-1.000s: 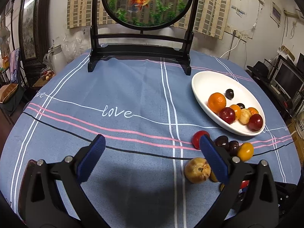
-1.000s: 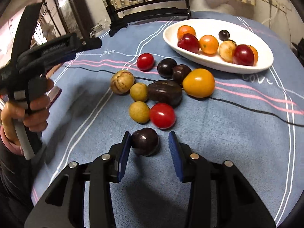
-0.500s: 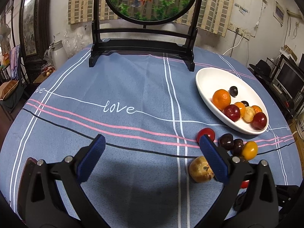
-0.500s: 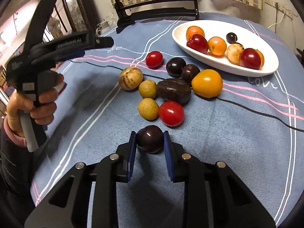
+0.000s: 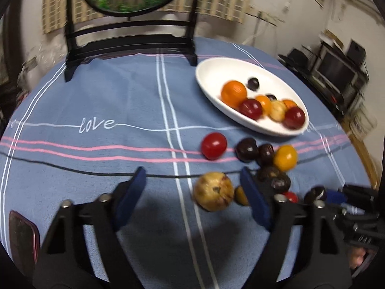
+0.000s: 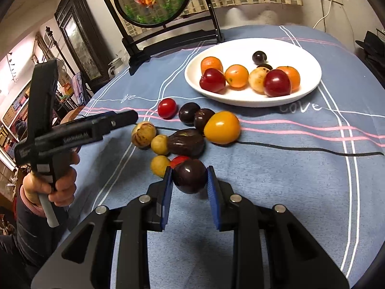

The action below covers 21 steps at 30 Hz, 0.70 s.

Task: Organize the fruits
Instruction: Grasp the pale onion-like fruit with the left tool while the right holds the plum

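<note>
My right gripper [image 6: 189, 175] is shut on a dark purple plum [image 6: 190, 176] and holds it above the blue tablecloth. Loose fruits lie ahead of it: a brown-streaked round fruit [image 6: 143, 134], two small yellow fruits [image 6: 159, 144], a dark oblong fruit [image 6: 186, 142], a yellow-orange fruit [image 6: 222, 127] and a red tomato [image 6: 167, 108]. The white oval plate [image 6: 310, 59] holds several fruits. My left gripper [image 5: 192, 183] is open and empty, low over the cloth, with the brown-streaked fruit [image 5: 213, 194] between its fingertips and a little ahead. The held plum shows at the left wrist view's right edge [image 5: 317, 192].
A black-framed round goldfish screen [image 6: 154, 0] stands at the table's far side. A dark phone [image 5: 22, 238] lies at the near left edge. The left gripper's handle and hand [image 6: 55, 139] are left of the fruit pile. A cabinet and shelves stand beyond the table.
My right gripper closed on the dark plum and lifted it off the cloth. My left gripper moved forward and right toward the fruit pile, narrowing somewhat.
</note>
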Each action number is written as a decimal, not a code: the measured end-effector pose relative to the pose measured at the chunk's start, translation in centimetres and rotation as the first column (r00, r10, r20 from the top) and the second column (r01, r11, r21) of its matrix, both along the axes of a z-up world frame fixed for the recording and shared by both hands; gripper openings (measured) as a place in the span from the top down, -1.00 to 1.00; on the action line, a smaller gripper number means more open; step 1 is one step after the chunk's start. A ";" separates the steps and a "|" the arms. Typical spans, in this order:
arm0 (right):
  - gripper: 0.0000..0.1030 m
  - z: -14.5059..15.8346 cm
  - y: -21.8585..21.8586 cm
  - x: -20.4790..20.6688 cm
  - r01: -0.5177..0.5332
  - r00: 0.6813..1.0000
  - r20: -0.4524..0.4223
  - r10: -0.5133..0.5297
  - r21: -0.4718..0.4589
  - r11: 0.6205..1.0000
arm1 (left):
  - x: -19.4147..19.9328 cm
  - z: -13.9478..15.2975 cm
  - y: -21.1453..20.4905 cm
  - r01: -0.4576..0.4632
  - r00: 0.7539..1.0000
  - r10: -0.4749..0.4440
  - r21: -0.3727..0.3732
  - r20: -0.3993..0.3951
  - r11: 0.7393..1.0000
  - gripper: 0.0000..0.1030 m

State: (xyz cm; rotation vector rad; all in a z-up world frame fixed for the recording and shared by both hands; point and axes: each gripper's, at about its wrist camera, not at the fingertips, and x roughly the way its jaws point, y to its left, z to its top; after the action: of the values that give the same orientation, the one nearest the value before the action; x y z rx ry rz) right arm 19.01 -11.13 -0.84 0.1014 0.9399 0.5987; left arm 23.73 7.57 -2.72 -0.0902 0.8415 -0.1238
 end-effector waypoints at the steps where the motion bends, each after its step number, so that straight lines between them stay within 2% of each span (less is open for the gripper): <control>1: 0.45 0.0 -0.1 0.0 0.001 1.000 0.000 -0.001 -0.001 1.000 | -0.1 -0.2 -0.2 0.015 1.000 -0.015 0.006 -0.005 1.000 -0.22; 2: 0.45 0.0 -0.1 0.0 0.002 1.000 -0.001 -0.002 -0.001 1.000 | -0.2 -0.4 -0.4 0.030 1.000 -0.029 0.009 -0.010 1.000 -0.14; 9: 0.45 -0.2 -0.1 0.1 0.008 1.000 -0.013 -0.009 -0.008 1.000 | -0.3 -1.5 -1.8 0.095 0.995 -0.093 0.061 -0.037 0.994 -0.14; 15: 0.45 -0.2 -0.2 0.1 0.016 1.000 -0.014 -0.016 -0.006 1.000 | 0.4 -3.0 -2.0 0.095 0.993 -0.089 0.083 -0.078 0.992 -0.13; 21: 0.45 -0.2 -0.3 0.2 0.018 1.000 -0.015 -0.018 -0.009 1.000 | 0.3 -3.3 -2.7 0.123 0.991 -0.116 0.105 -0.067 0.987 0.05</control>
State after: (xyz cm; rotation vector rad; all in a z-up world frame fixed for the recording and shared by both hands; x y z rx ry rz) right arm 19.18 -11.38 -1.08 0.1071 0.9552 0.5778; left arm 24.06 4.87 -6.01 0.0598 0.9127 -0.1881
